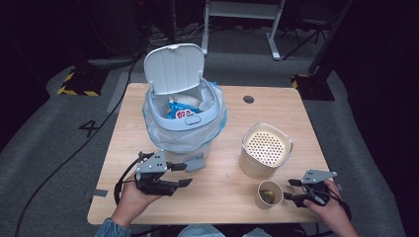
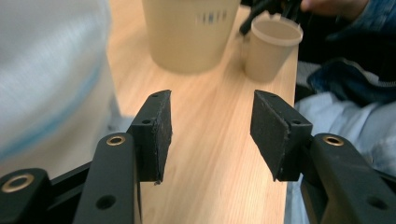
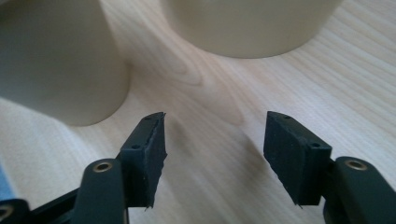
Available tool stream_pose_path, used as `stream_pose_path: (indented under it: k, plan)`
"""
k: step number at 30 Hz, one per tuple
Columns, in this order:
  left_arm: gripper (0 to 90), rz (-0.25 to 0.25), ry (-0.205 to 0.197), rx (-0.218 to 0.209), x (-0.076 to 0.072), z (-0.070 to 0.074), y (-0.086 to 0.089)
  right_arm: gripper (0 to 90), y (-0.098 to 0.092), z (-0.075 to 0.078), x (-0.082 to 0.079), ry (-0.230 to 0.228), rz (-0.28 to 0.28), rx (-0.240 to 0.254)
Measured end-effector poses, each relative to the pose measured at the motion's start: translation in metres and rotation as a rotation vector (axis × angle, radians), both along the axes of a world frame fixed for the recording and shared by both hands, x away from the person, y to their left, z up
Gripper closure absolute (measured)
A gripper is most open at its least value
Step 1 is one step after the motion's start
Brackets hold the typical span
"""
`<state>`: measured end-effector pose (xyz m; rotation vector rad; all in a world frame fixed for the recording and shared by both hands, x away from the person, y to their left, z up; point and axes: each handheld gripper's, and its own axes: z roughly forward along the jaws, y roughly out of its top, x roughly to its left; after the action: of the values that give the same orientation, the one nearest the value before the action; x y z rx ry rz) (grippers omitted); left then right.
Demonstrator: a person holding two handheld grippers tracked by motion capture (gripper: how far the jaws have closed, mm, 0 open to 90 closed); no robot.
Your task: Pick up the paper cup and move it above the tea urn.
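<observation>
Both grippers' jaws gape empty over the pale wooden table (image 1: 227, 197), grey carpet (image 1: 49, 143) around it.

"4" on the floor (image 1: 92, 128)

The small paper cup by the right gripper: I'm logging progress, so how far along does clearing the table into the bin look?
Done: the white lidded bin stands open, with a blue packet already inside. In hand: nothing; the left gripper and right gripper are both open and empty. Left: the small paper cup, something still inside, and the tall beige perforated container stand untouched on the wooden table.
</observation>
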<state>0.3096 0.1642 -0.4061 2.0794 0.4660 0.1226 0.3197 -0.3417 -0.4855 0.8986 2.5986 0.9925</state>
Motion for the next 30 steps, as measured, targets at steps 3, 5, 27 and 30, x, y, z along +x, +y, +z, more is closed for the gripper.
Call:
stream_pose_path:
  k: [3,5,27,30]
  plan:
    - [49.6,0.016,0.048,0.034,0.006,-0.018,0.0,35.2,0.003,0.001,-0.005,0.005,0.034,0.0]
    - [50.2,0.028,0.068,0.052,0.009,-0.029,0.0,32.5,0.003,0.002,-0.008,-0.001,0.044,0.004]
    - [51.1,0.238,0.111,0.3,0.031,-0.085,0.006,28.7,0.016,0.0,-0.02,-0.001,0.1,0.025]
    - [50.0,0.243,0.094,0.302,0.03,-0.087,0.006,28.2,0.017,-0.001,-0.021,0.002,0.102,0.034]
